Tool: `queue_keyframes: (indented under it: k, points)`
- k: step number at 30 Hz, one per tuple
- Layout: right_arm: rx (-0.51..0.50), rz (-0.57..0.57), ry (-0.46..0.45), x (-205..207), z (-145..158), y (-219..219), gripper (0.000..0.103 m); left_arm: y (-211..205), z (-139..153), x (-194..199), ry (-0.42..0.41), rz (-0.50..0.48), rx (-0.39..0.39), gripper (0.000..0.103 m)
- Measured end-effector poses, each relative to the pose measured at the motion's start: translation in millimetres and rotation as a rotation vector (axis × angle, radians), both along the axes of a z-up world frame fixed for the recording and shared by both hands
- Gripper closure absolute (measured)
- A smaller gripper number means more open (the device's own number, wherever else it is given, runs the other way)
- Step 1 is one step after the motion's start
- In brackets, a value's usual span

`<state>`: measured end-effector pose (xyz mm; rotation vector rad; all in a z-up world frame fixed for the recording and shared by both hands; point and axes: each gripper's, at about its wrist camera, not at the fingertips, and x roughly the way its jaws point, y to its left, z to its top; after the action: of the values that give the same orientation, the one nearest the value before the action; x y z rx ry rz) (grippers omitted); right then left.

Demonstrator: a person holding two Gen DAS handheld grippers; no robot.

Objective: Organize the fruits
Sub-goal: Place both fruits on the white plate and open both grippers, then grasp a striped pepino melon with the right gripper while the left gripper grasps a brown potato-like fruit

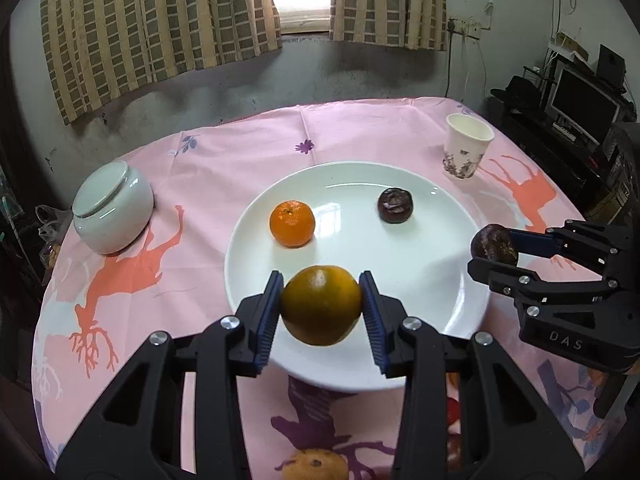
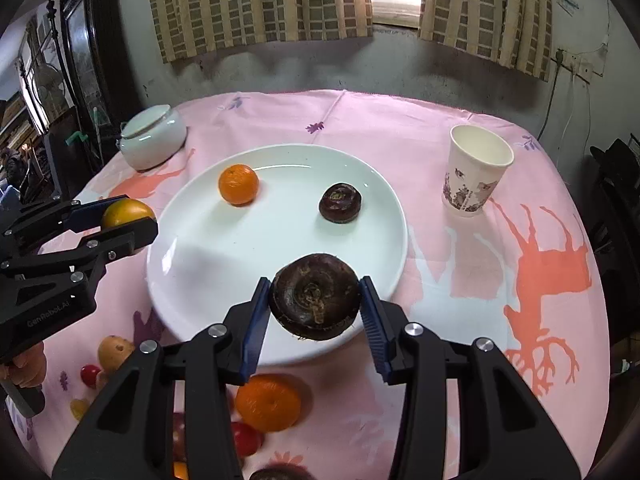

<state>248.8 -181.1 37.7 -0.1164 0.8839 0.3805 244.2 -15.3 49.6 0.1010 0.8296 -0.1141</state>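
My left gripper (image 1: 321, 307) is shut on a greenish-orange citrus (image 1: 321, 305), held above the near rim of the white plate (image 1: 352, 376). That same citrus (image 2: 127, 213) and left gripper (image 2: 128, 222) show at the left of the right wrist view. My right gripper (image 2: 314, 306) is shut on a dark brown round fruit (image 2: 314, 295) over the plate's (image 2: 192, 280) near edge; it appears at the right in the left wrist view as well (image 1: 494, 246). On the plate lie a small orange (image 1: 292, 223) (image 2: 238, 184) and another dark brown fruit (image 1: 395, 205) (image 2: 340, 203).
A white lidded jar (image 1: 112, 212) stands left of the plate, a paper cup (image 1: 466, 152) at the far right. Loose fruit lies near the front edge: an orange (image 2: 267, 402), a yellow fruit (image 2: 114, 353), red cherry tomatoes (image 2: 90, 375). A pink cloth (image 1: 240, 148) covers the round table.
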Motion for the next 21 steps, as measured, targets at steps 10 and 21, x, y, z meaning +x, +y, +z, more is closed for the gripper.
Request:
queue_keyframes:
  k: [10, 21]
  points:
    - [-0.079, -0.043, 0.010, 62.7, -40.9, 21.7, 0.058, 11.3, -52.7, 73.9, 0.109, 0.107, -0.011, 0.063]
    - [-0.067, -0.056, -0.012, 55.6, -24.2, 17.7, 0.041, 20.2, -18.9, 50.7, 0.104, 0.142, -0.124, 0.032]
